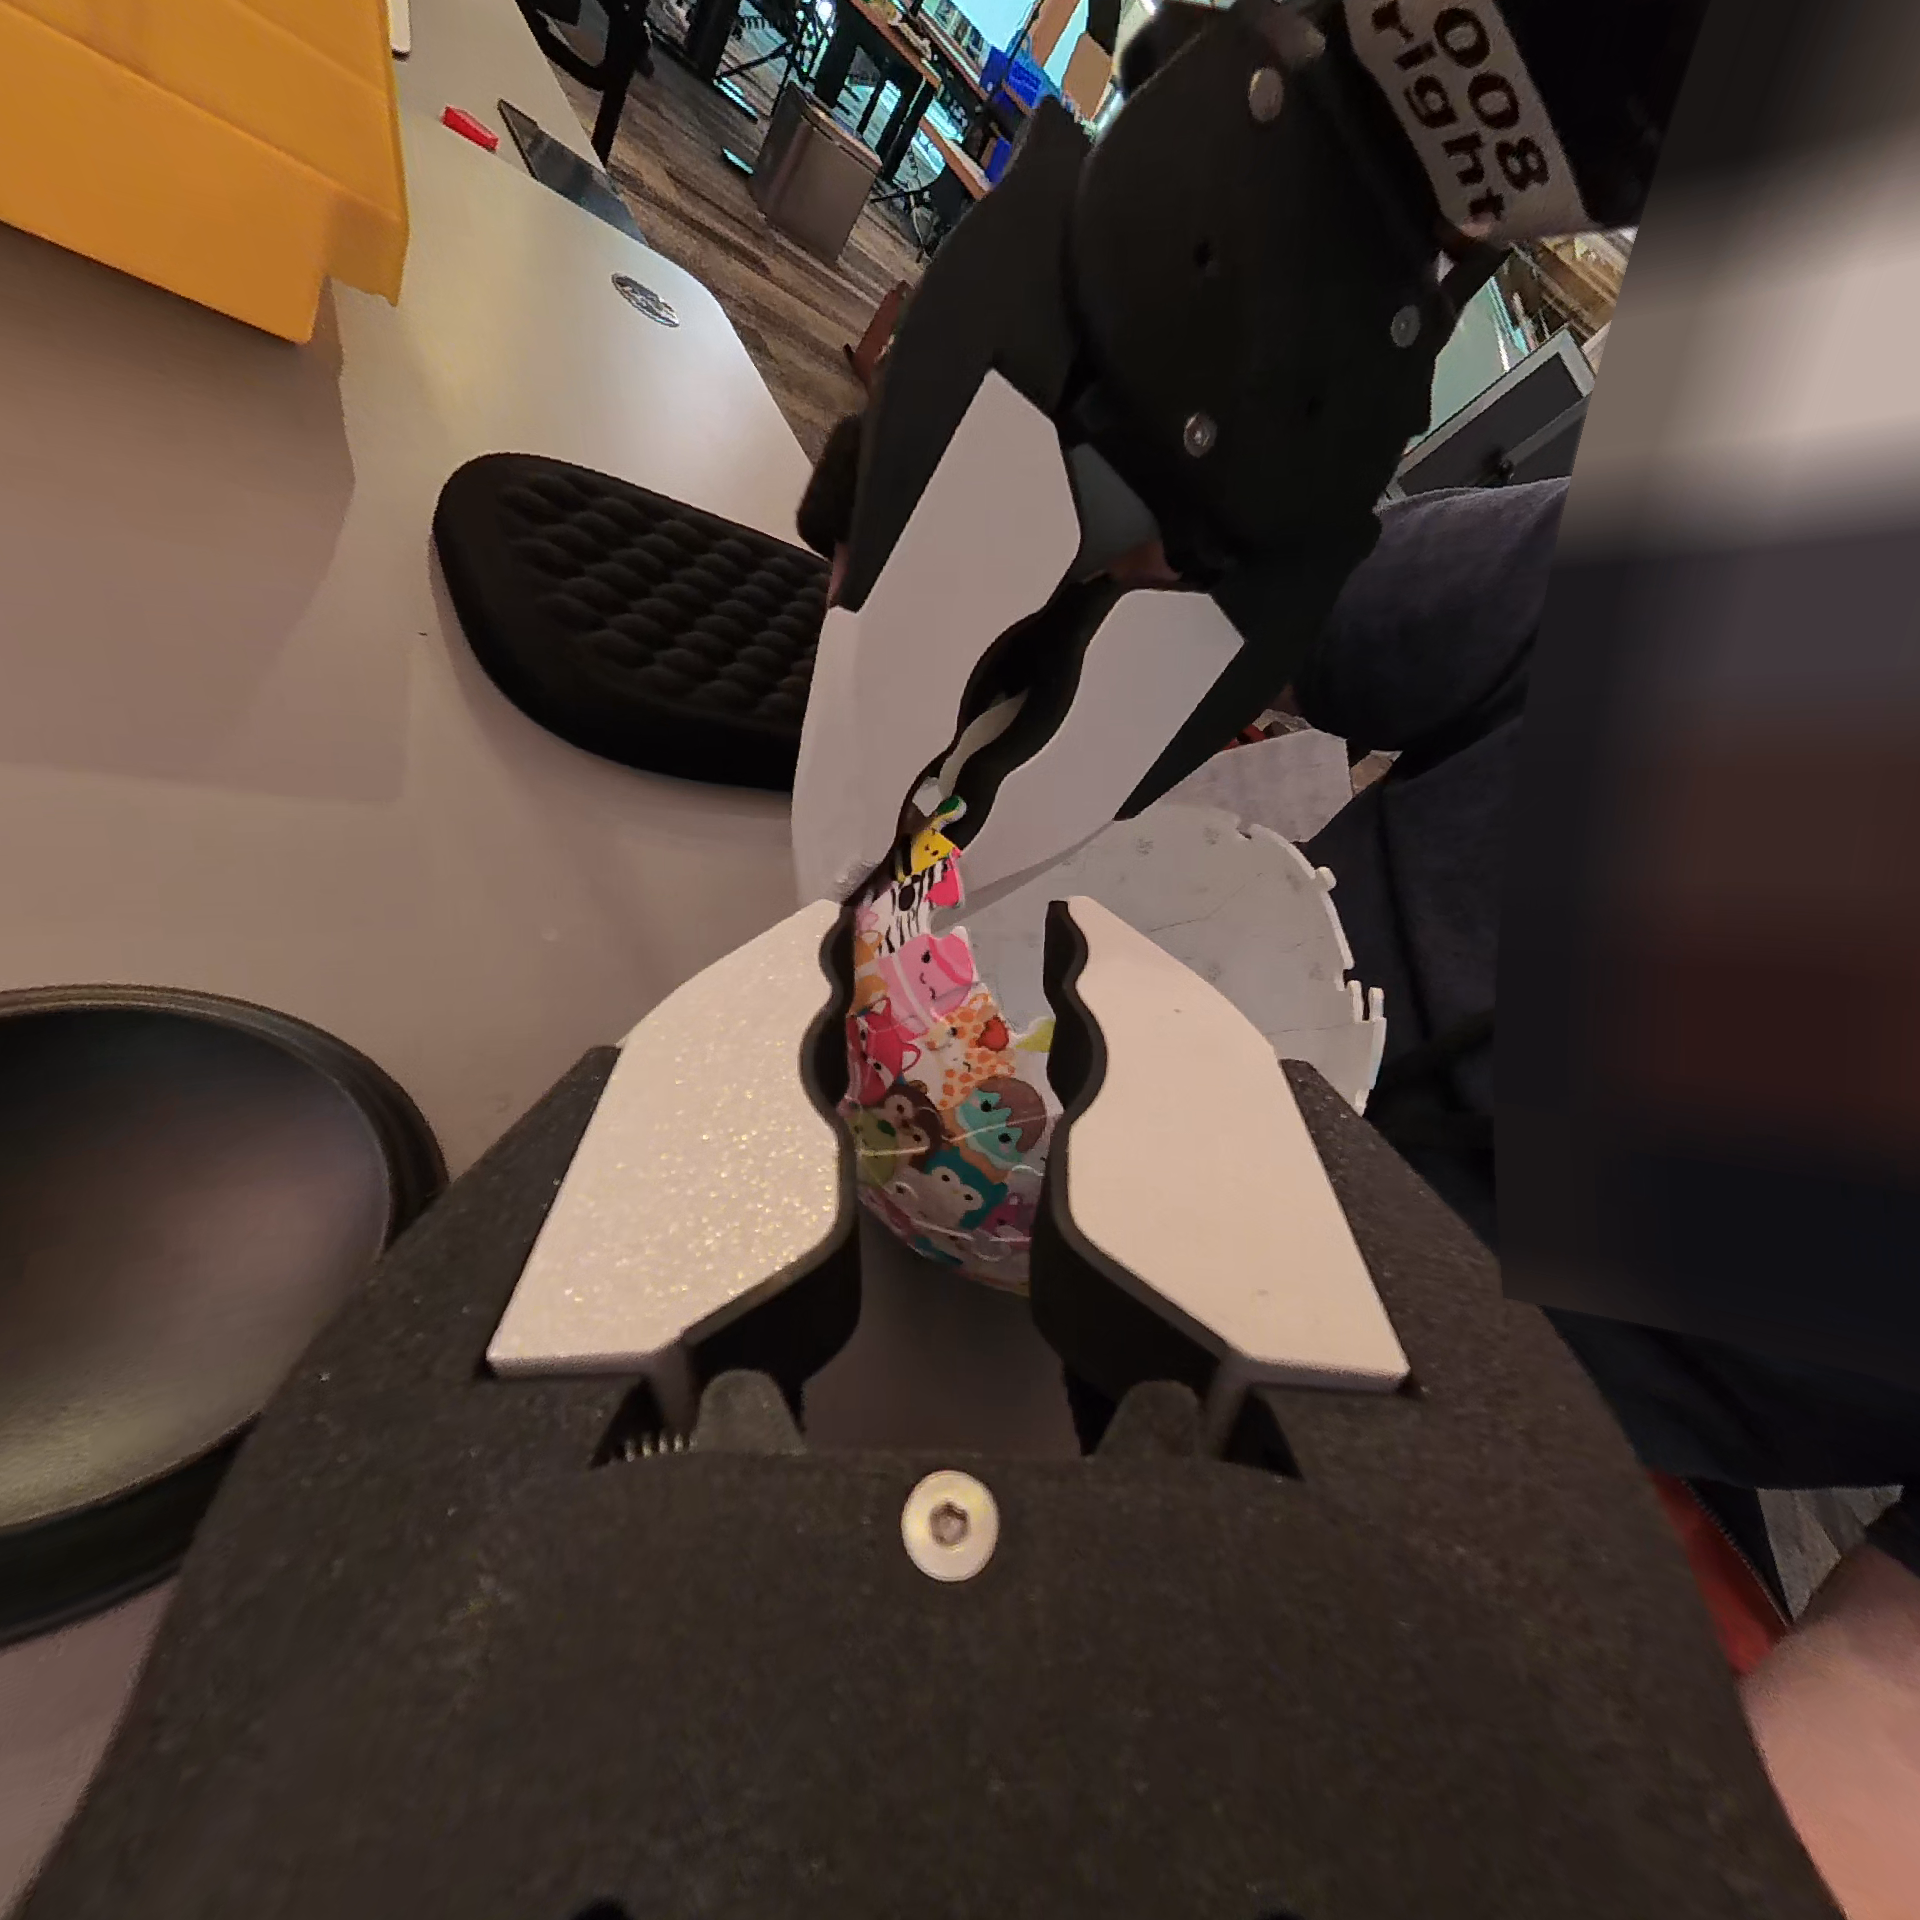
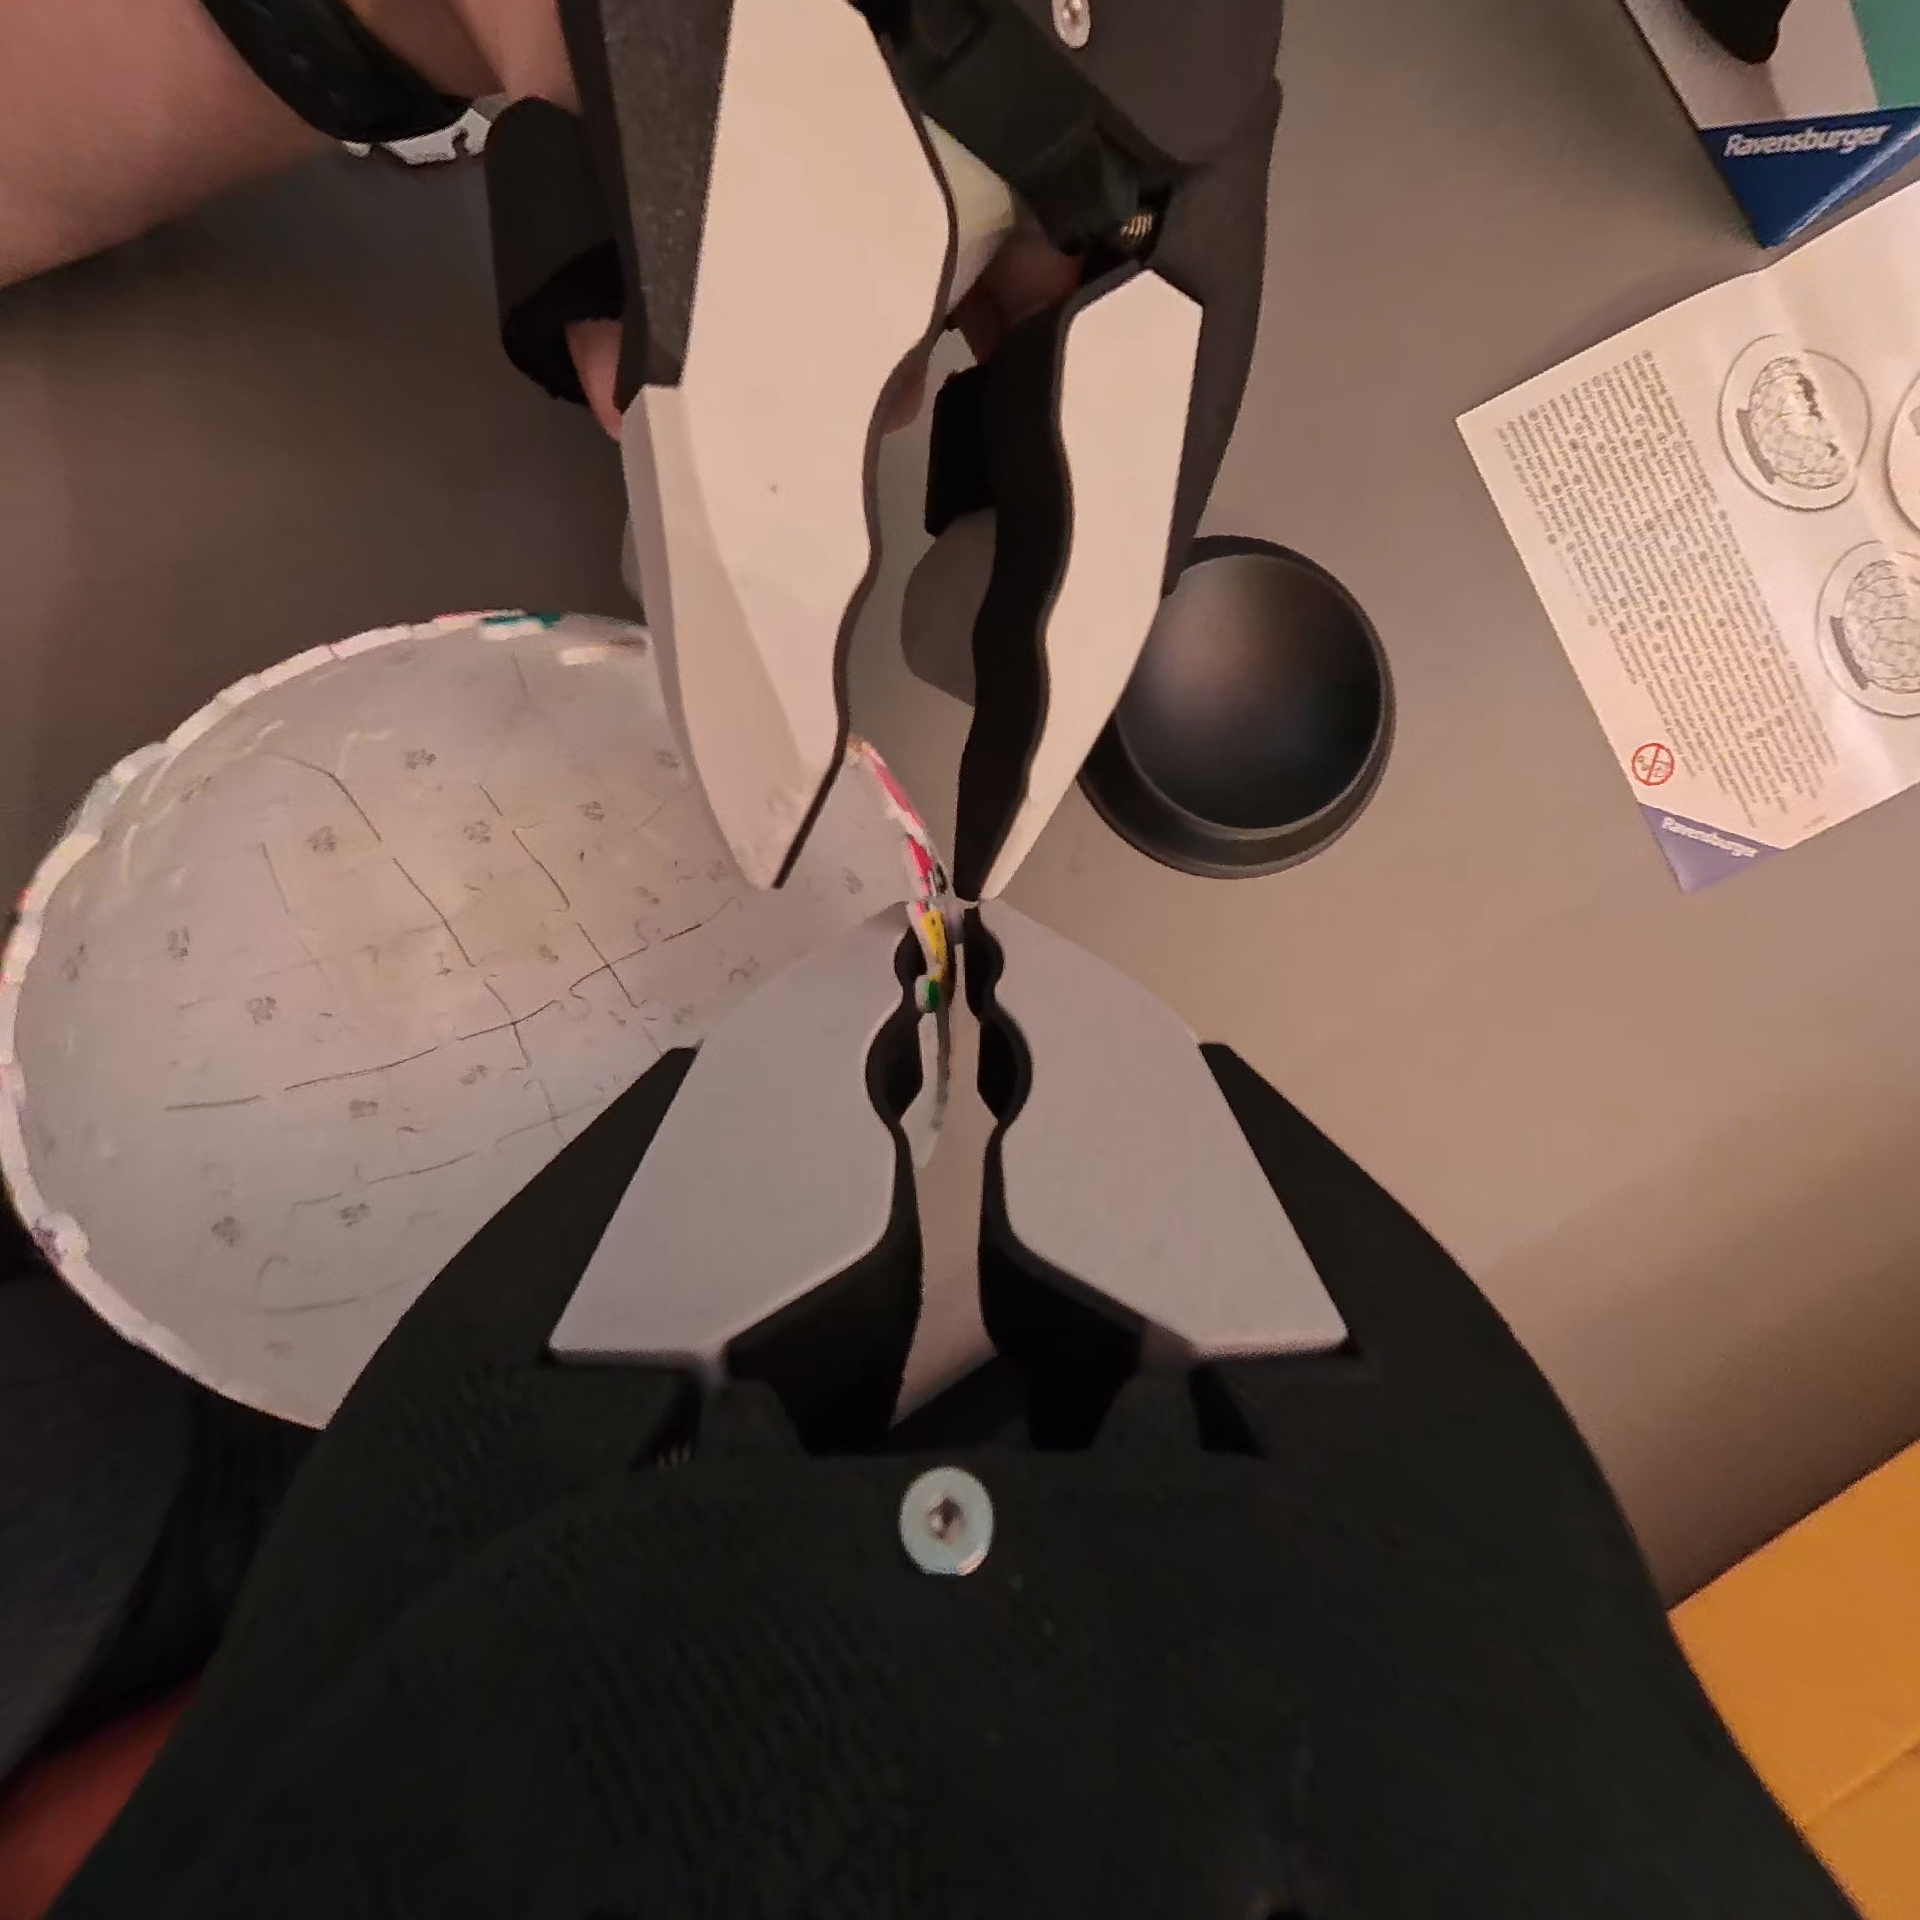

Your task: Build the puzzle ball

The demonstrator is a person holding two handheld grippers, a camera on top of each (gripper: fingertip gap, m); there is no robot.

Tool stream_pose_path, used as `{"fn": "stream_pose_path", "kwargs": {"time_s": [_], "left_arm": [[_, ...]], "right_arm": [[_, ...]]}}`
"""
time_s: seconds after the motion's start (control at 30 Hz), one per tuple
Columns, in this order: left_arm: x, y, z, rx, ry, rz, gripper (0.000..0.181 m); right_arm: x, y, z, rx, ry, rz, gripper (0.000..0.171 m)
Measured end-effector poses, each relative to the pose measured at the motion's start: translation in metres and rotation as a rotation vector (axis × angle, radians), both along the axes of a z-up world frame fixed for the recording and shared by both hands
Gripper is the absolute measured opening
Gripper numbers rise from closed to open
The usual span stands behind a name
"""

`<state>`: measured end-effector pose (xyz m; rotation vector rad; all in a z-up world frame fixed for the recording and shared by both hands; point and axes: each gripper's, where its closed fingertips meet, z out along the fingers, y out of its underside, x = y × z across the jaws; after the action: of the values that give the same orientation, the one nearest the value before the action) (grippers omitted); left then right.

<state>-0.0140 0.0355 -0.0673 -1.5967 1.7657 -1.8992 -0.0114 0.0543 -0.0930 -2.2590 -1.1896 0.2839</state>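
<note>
Puzzle ball (image 1: 940, 1122) between left gripper (image 1: 945, 925) fingers

Count: 2 grippers, left gripper (image 1: 945, 1039) and right gripper (image 2: 940, 997). 1 half-built puzzle ball (image 2: 343, 987). 1 loose puzzle piece (image 2: 935, 961). 1 black dish (image 2: 1247, 717). 1 instruction sheet (image 2: 1704, 582). 1 blue box (image 2: 1808, 135). 1 black mesh pad (image 1: 634, 613). 1 yellow bin (image 1: 197, 145).

This looks like a shared office or lab workspace. A long grey table (image 1: 312, 582) carries a closed laptop (image 1: 566, 156), and beyond it patterned carpet (image 1: 727, 197) runs to rows of dark-framed work desks (image 1: 883, 52) with a metal bin (image 1: 816, 171) beside them. A yellow box (image 1: 187, 135) and a printed leaflet (image 2: 1704, 540) lie on the table.
</note>
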Motion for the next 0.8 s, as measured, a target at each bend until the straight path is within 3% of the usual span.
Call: {"fn": "stream_pose_path", "kwargs": {"time_s": [0.27,0.8], "left_arm": [[-0.008,0.014,0.012,0.015,-0.040,0.044,0.030],[-0.008,0.009,0.005,0.035,0.000,0.022,0.026]], "right_arm": [[0.004,0.004,0.001,0.021,0.004,-0.034,0.005],[0.010,-0.005,0.009,0.005,-0.081,0.017,0.013]]}}
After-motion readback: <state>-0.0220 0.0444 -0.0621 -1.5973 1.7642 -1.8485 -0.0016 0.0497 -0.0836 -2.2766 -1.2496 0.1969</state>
